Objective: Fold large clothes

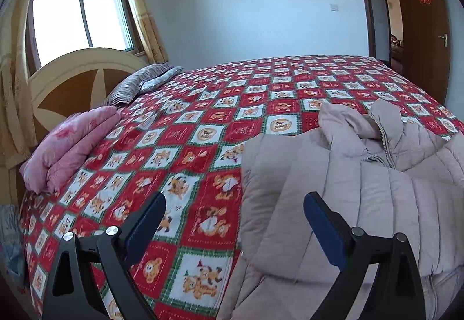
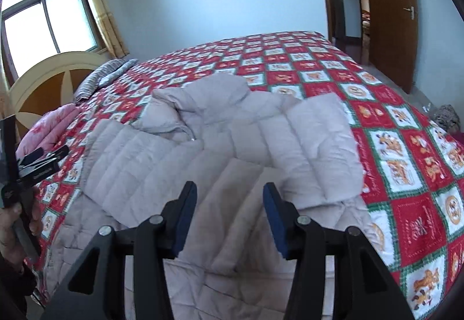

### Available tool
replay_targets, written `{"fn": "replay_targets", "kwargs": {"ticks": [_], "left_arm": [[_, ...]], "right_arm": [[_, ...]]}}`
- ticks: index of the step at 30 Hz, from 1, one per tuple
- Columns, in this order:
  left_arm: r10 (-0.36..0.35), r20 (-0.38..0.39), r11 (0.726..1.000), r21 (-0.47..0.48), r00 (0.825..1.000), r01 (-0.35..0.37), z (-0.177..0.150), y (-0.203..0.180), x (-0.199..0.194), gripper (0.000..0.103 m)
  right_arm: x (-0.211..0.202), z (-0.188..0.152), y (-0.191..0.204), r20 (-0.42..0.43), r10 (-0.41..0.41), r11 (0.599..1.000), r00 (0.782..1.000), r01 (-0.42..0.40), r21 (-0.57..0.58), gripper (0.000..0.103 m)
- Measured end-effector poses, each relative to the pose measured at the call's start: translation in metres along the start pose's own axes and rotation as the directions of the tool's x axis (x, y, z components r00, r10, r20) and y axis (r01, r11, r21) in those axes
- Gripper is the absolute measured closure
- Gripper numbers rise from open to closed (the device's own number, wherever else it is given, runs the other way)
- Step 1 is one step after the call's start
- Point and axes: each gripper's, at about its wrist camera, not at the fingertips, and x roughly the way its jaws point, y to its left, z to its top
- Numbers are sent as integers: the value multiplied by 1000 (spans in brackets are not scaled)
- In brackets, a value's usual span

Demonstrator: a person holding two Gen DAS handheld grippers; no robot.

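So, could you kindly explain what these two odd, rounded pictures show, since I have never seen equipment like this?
No robot is involved: a person carries a hand-held two-finger gripper in each hand, each with a wide-angle camera looking along its fingers. One picture comes from the left gripper, the other from the right gripper; the black arms with blue pads at the bottom are their fingers. Both grippers are open and hold nothing. On the bed's red-and-white bear-patterned quilt lies a pale beige quilted puffer jacket, partly folded, its zipped collar pointing away. Near the headboard sit a folded pink blanket and a striped grey pillow. At the right picture's left edge you can see the person's hand carrying the other gripper.
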Motion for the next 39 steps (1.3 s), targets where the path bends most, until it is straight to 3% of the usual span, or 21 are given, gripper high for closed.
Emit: {"fn": "replay_targets", "kwargs": {"ticks": [2, 4, 7, 10, 16, 27, 39], "left_arm": [[60, -27, 998, 10, 998, -60, 6, -12, 24, 7], [68, -85, 998, -11, 994, -70, 5, -17, 51, 7], [127, -161, 991, -9, 979, -131, -6, -21, 87, 7], [121, -191, 992, -18, 974, -126, -23, -22, 103, 7], [122, -167, 992, -2, 978, -124, -38, -32, 108, 4], [85, -209, 994, -45, 974, -97, -41, -26, 120, 1], [108, -202, 993, -28, 973, -116, -43, -29, 121, 1]], "right_arm": [[22, 7, 12, -25, 24, 1000, 999, -25, -15, 51], [43, 7, 19, -50, 19, 999, 999, -20, -25, 51], [70, -1, 22, -97, 3, 1000, 995, -6, -23, 51], [85, -17, 20, -125, 1, 999, 992, -5, -35, 51], [92, -38, 20, -115, -9, 997, 993, -1, -83, 52], [98, -41, 29, -122, -59, 992, 991, 44, -118, 51], [101, -41, 33, -119, -90, 988, 989, 73, -140, 51]]}}
